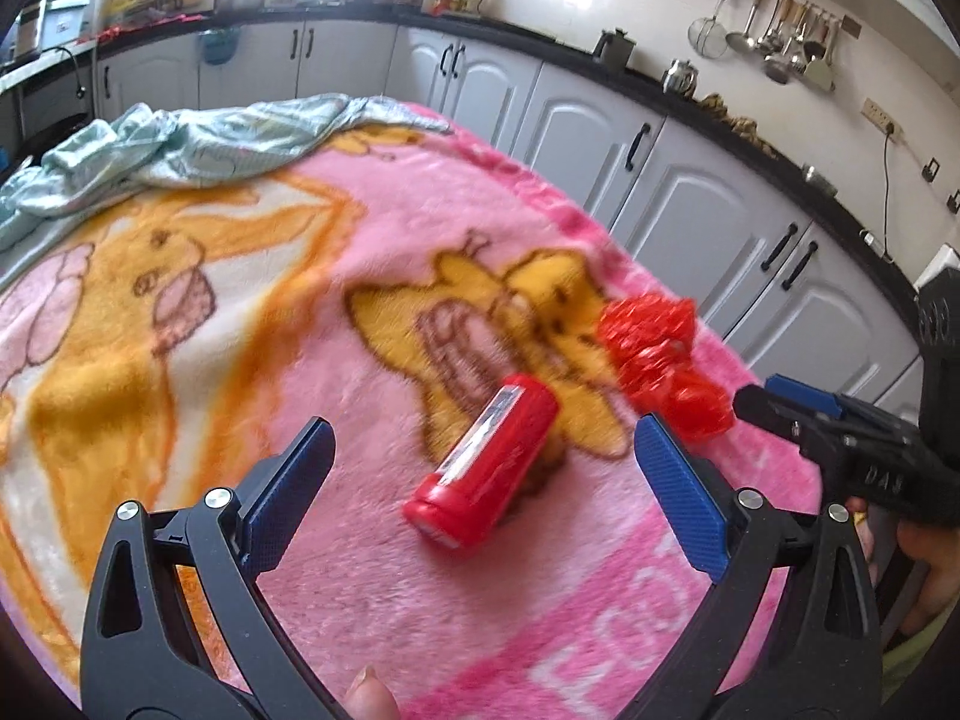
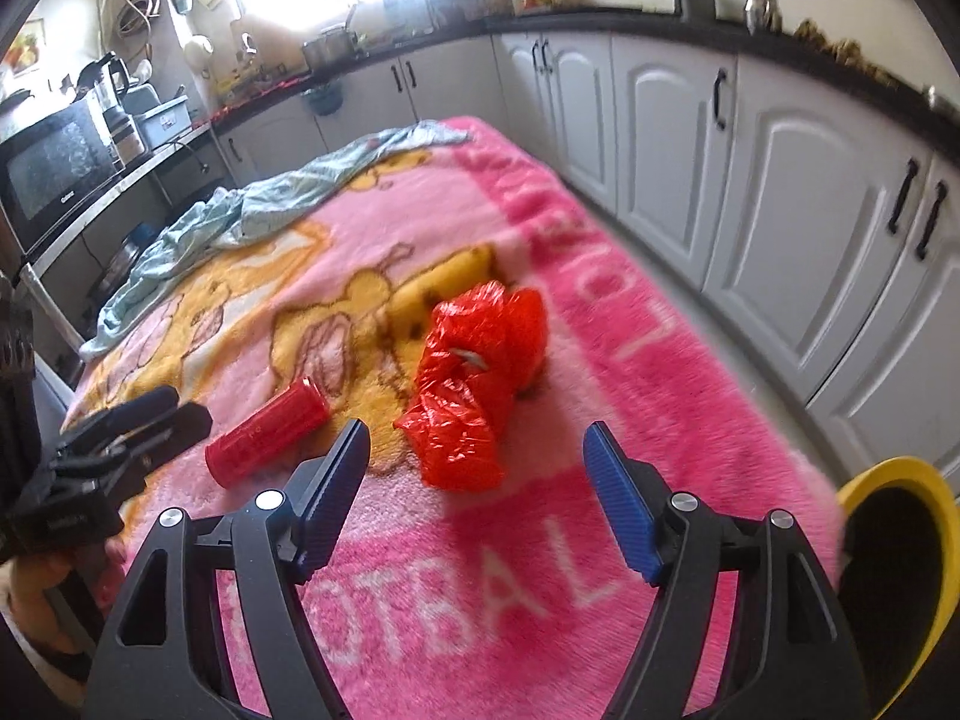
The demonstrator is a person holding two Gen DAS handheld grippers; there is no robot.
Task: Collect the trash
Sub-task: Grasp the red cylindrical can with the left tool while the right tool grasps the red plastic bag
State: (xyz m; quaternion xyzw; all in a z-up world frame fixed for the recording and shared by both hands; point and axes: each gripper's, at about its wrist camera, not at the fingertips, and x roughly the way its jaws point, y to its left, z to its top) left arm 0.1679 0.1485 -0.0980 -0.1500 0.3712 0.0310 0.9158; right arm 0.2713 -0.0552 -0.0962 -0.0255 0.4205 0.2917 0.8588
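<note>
A red can (image 1: 486, 465) lies on its side on the pink cartoon blanket (image 1: 372, 324), just ahead of my left gripper (image 1: 483, 438), which is open and holds nothing. To its right sits a crumpled red plastic bag (image 1: 660, 354). In the right wrist view the bag (image 2: 474, 378) lies ahead of my right gripper (image 2: 477, 438), whose jaws stand wide open and apart from it. The can (image 2: 267, 441) is left of the bag there. The right gripper (image 1: 774, 399) enters the left wrist view from the right edge, its tips near the bag. The left gripper (image 2: 153, 411) shows at the left edge of the right wrist view.
A crumpled pale green cloth (image 1: 180, 144) lies at the blanket's far end. White cabinets (image 2: 780, 192) under a black counter run along the right side. A yellow bin (image 2: 900, 546) stands at the blanket's near right corner. A microwave (image 2: 54, 174) sits at the far left.
</note>
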